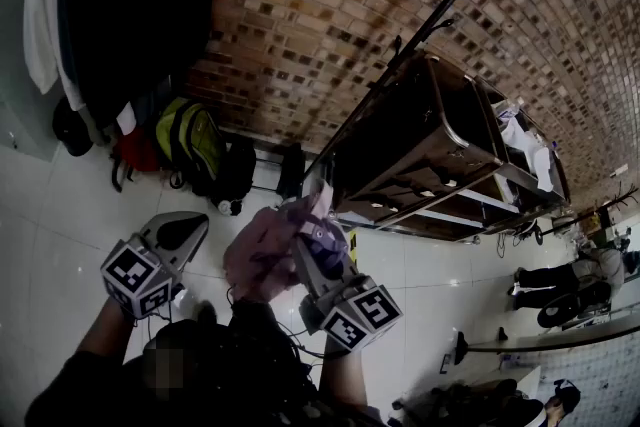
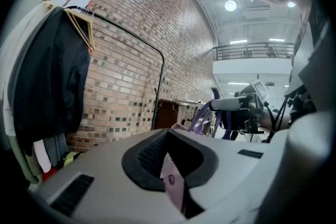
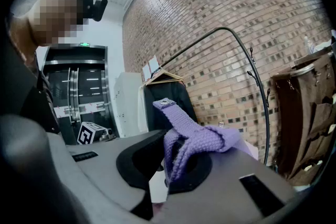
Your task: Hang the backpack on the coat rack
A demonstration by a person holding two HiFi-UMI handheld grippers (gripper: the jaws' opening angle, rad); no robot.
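Observation:
I hold a pink backpack [image 1: 262,255] with purple straps between both grippers, over the floor in front of the coat rack [image 1: 400,55]. My right gripper [image 1: 312,250] [image 3: 168,165] is shut on a purple webbing strap [image 3: 195,139] that bunches over its jaws. My left gripper [image 1: 185,233] [image 2: 173,165] is shut on a thin pink flap of the backpack [image 2: 175,187]. In the left gripper view the right gripper [image 2: 236,106] shows ahead, with purple straps [image 2: 202,119] hanging from it. The rack's black curved bar [image 3: 247,55] [image 2: 160,63] stands along the brick wall.
Dark coats on hangers [image 1: 130,5] fill the rack's left end. Below them a yellow-green backpack [image 1: 190,140], a red bag [image 1: 135,153] and a black bag [image 1: 238,170] lie on the floor. A brown cabinet [image 1: 420,145] stands behind the rack. Another person [image 1: 580,277] is at far right.

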